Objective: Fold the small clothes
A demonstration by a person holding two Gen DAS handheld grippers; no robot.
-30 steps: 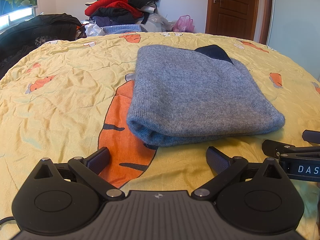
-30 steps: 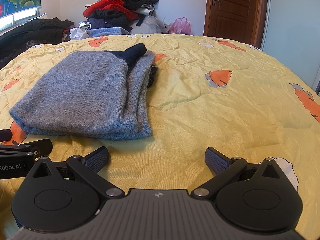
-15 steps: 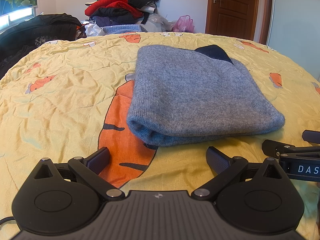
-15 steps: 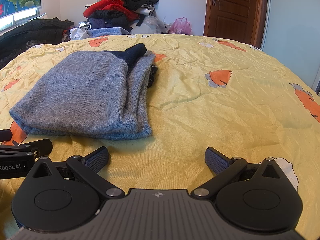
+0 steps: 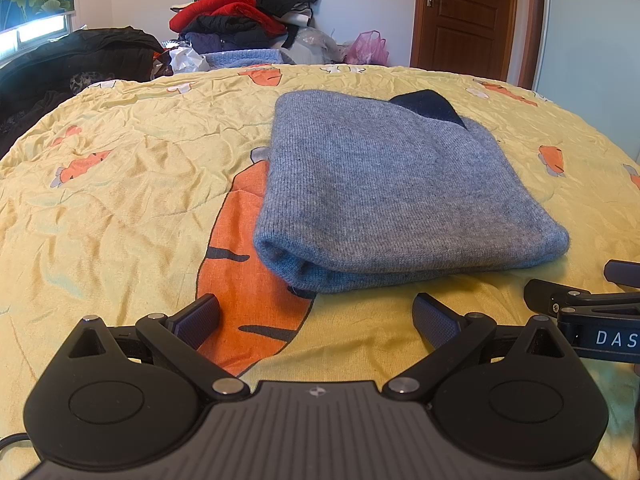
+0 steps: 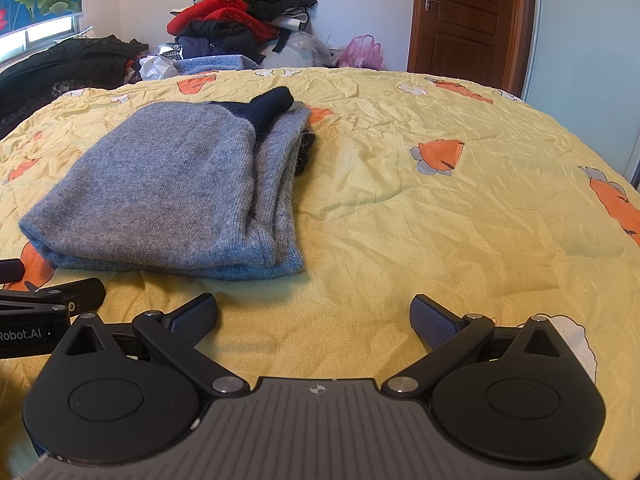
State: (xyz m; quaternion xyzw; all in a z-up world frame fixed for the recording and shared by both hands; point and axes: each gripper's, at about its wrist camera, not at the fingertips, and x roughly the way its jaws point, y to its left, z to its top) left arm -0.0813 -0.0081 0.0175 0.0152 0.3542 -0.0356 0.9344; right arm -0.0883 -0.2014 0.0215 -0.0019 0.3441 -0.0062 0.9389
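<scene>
Sweater [image 5: 392, 192]: we see it folded, ahead of left claw [image 5: 316, 312], front-left of right claw [image 6: 314, 312].
Claws: both apart, empty.

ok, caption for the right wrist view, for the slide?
Open right tool over the yellow sheet, folded grey sweater ahead to its left, untouched.

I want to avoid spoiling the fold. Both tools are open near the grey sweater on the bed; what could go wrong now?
1. The folded grey sweater has loose stacked layers at its right edge; pinching only the top layer may unfold it.
2. The dark navy part sticks out at the far end and could slip out further.
3. The left tool and right tool sit close together, so they might collide.
</scene>
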